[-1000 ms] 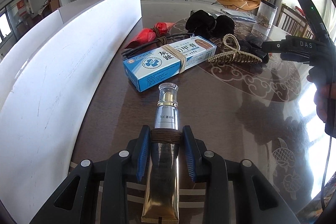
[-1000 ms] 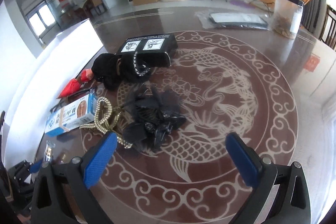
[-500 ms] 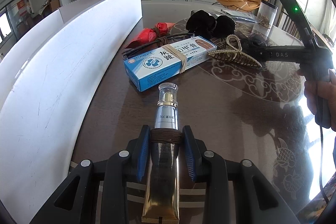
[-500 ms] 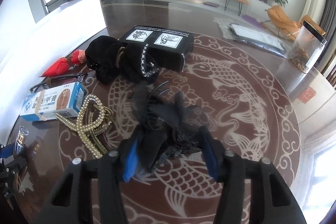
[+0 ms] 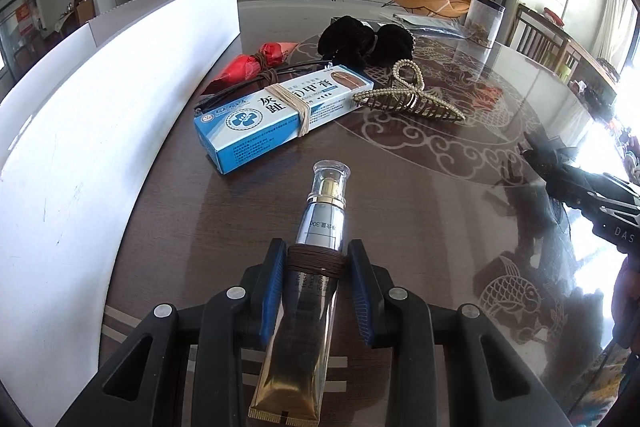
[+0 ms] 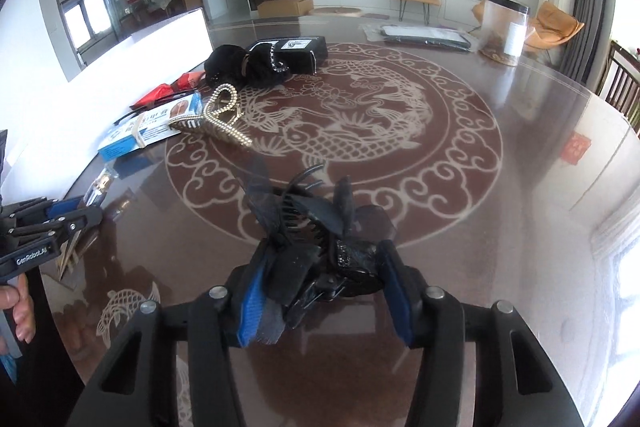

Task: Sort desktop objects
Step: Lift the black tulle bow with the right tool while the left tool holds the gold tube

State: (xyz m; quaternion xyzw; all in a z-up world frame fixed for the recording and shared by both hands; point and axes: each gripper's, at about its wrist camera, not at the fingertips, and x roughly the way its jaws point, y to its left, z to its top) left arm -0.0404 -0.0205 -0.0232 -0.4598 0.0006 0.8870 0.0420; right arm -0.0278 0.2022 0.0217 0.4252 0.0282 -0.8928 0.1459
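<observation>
Sunlight is being reflected off a dark glossy bench (image 6: 500, 187) patterned with a pale fish medallion. A silver and gold cosmetic tube (image 5: 310, 291), wrapped with a brown hair tie, is being gripped by the left claw (image 5: 316, 281), whose blue pads (image 5: 275, 279) are being pressed against the tie on both sides. The tube is being pointed toward a blue and white medicine box (image 5: 284, 111) bound with a rubber band, lying just ahead. A pearl hair claw clip (image 5: 408, 97) is being shown beside that box, with a red wrapped item (image 5: 256, 61) and black scrunchies (image 5: 364, 41) behind it. A white board (image 5: 100, 99) is being seen along the left edge. A black hair clip with dark fabric bows (image 6: 324, 239) is being clamped by the right claw (image 6: 324, 287), above the medallion's near rim. A black box (image 6: 298, 51) and a clear jar (image 6: 504, 27) are being shown farther back.
</observation>
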